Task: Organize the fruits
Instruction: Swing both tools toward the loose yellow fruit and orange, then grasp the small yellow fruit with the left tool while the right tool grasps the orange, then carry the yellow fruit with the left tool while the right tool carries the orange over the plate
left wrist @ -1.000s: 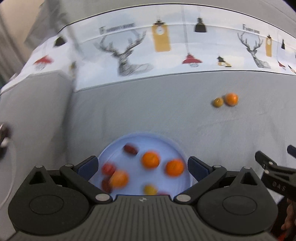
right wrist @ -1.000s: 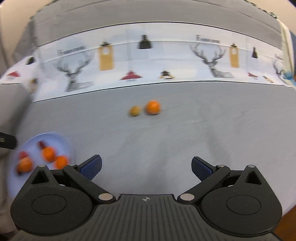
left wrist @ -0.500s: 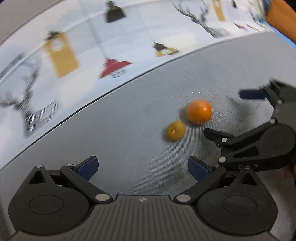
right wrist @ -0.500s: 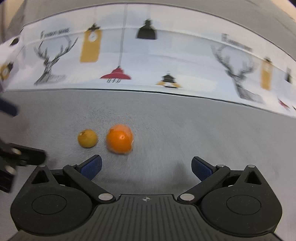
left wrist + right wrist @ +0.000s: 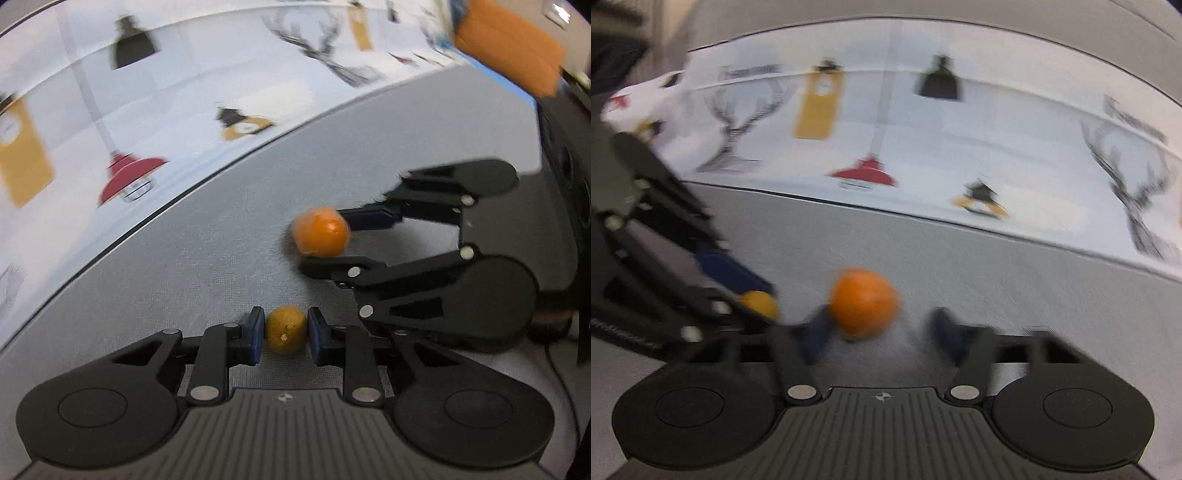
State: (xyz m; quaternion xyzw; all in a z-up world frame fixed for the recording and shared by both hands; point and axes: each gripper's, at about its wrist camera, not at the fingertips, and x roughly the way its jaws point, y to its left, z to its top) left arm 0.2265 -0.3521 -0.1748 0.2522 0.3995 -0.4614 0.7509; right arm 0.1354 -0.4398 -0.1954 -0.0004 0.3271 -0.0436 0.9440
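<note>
On the grey counter, the left gripper has its blue-padded jaws clamped on a small yellow fruit, one pad pressed to each side. The fruit sits low, right at the cloth; whether it touches the cloth cannot be told. In the right wrist view the same yellow fruit peeks out beside the dark linkage of the left gripper at the left edge.

Just to its right and a little farther away lies the orange. The right gripper comes in from the right, with its jaws closing around it; the orange sits between them. From its own camera the left pad looks against the fruit while the right pad stands off with a gap, though blur makes contact hard to judge.

Along the far side runs a white cloth printed with deer, lamps and clocks.
</note>
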